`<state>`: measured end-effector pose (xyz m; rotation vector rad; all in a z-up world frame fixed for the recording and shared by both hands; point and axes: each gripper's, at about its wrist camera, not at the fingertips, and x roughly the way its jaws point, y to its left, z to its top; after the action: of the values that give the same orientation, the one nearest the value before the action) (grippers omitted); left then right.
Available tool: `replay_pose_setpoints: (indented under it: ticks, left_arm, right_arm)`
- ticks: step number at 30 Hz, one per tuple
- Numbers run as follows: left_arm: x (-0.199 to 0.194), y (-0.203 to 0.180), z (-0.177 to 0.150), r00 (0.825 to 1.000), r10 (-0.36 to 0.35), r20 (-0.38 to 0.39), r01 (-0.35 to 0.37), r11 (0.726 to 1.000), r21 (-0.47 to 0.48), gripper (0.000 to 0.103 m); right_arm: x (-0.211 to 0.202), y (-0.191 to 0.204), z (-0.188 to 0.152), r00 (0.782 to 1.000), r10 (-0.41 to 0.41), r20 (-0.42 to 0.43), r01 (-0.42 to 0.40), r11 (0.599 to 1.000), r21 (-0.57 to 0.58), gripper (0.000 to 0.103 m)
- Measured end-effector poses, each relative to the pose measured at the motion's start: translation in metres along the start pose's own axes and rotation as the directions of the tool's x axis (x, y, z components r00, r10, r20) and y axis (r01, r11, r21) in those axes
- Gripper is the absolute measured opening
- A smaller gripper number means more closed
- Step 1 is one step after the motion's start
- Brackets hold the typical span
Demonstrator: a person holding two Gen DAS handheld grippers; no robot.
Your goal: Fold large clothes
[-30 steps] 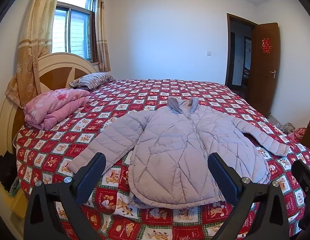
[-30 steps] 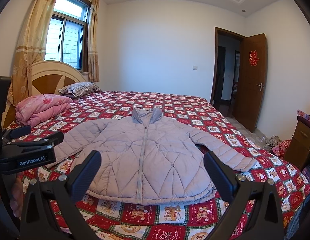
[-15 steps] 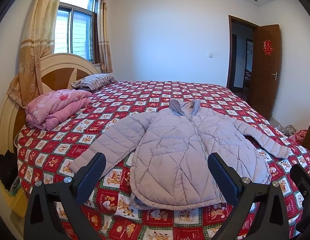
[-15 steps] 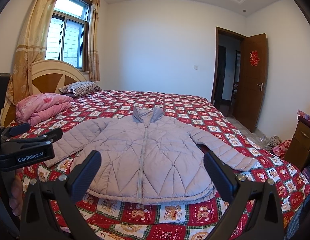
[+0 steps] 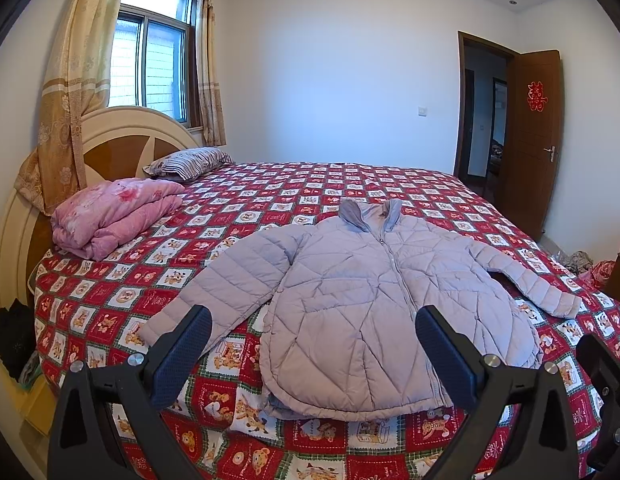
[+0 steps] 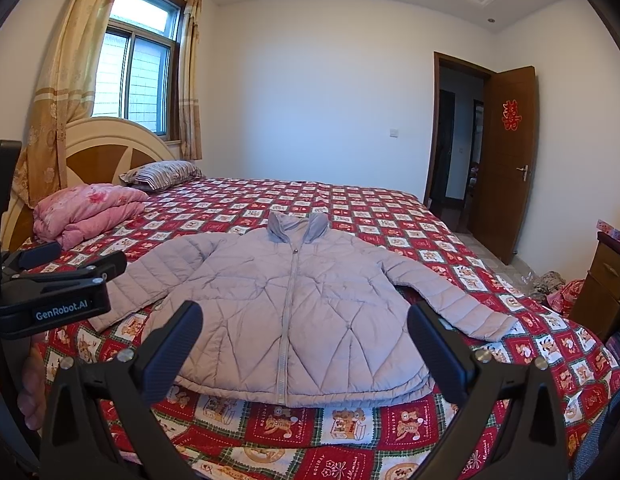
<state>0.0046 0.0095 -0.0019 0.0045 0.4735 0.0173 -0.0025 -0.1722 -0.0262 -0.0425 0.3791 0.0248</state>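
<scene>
A pale lilac quilted jacket (image 5: 366, 292) lies flat and zipped on the bed, collar away from me, both sleeves spread out to the sides. In the right wrist view the jacket (image 6: 294, 308) fills the middle. My left gripper (image 5: 313, 328) hangs open above the jacket's near hem, nothing between its fingers. My right gripper (image 6: 305, 324) is open too, held over the hem and apart from the cloth. The left gripper's body (image 6: 50, 296) shows at the left edge of the right wrist view, with a hand below it.
The bed (image 5: 270, 196) has a red patchwork cover with bear pictures. A folded pink quilt (image 5: 114, 216) and a striped pillow (image 5: 190, 162) lie by the headboard at the left. An open wooden door (image 5: 530, 136) is at the right, a dresser (image 6: 606, 280) beside the bed.
Both views have tilted up slightly, so the jacket sits a little lower in frame. Both grippers stay open and the jacket has not moved.
</scene>
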Motion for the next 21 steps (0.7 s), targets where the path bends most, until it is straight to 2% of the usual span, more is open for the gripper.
replay_pose_setpoints:
  ticks: [21]
  left_arm:
    - [-0.0007,-0.0018,-0.001,1.0,-0.005,-0.002,0.005,1.0,0.004,0.102]
  right_arm:
    - [0.0007,0.0009,-0.0009,1.0,0.006,-0.008,-0.006,1.0,0.0,0.103]
